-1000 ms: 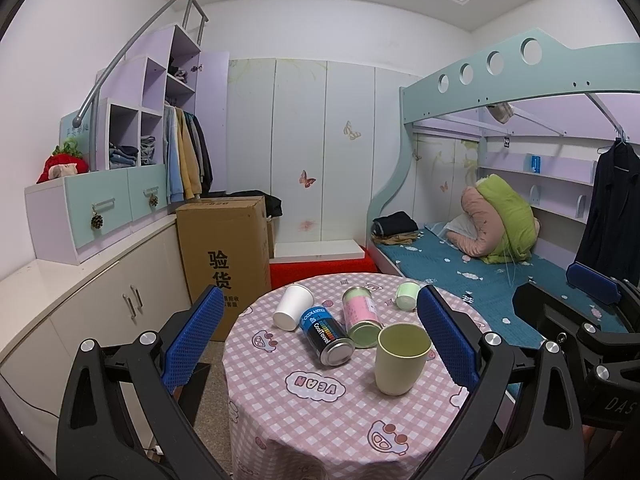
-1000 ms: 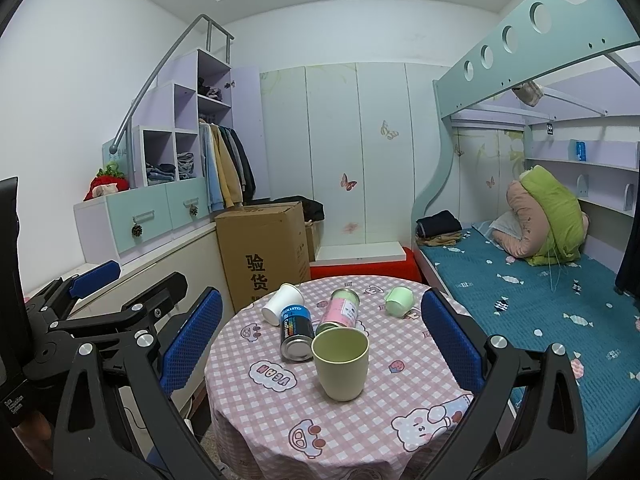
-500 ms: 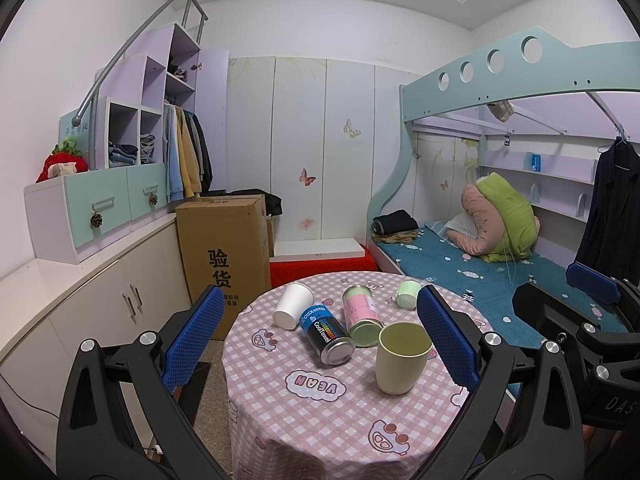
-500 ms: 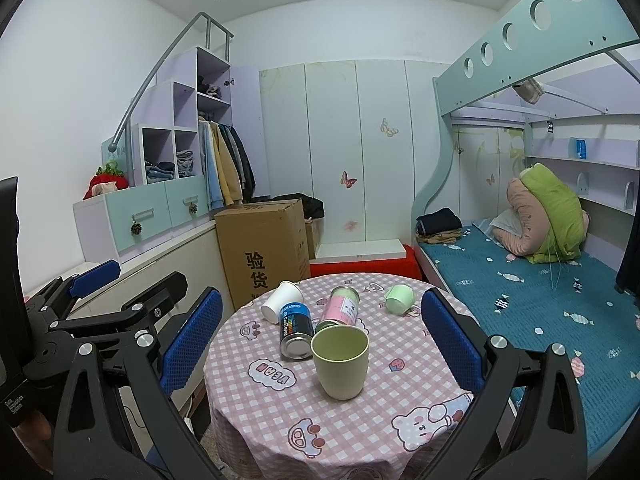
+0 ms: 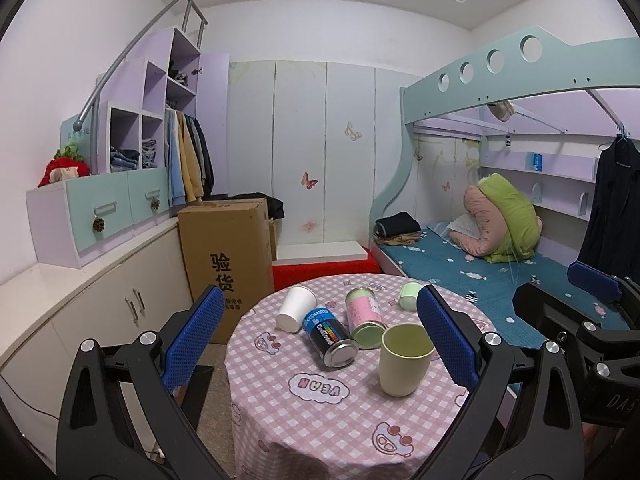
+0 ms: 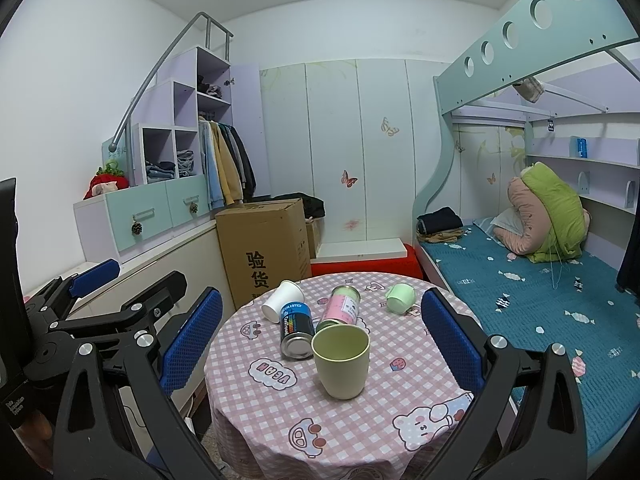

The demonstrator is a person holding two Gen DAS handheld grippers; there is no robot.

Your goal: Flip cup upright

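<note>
The setting is a child's bedroom in a home: a bunk bed [image 5: 500, 68], a wardrobe [image 5: 320, 152] with butterfly stickers, hanging clothes [image 5: 186, 156], and a small round table [image 5: 320, 412] with cartoon-print cloth.

Round table, five vessels, clock read from the near edge

The pale green plastic cup [image 6: 341, 362] stands upright near the centre of the pink checked tablecloth [image 6: 360, 432]. At 11 lie the dark metal can [image 6: 296, 332] and white paper cup [image 6: 282, 301]; at 12 the pink-labelled tin [image 6: 342, 310]; at 1 the small mint mug [image 6: 400, 298].
</note>
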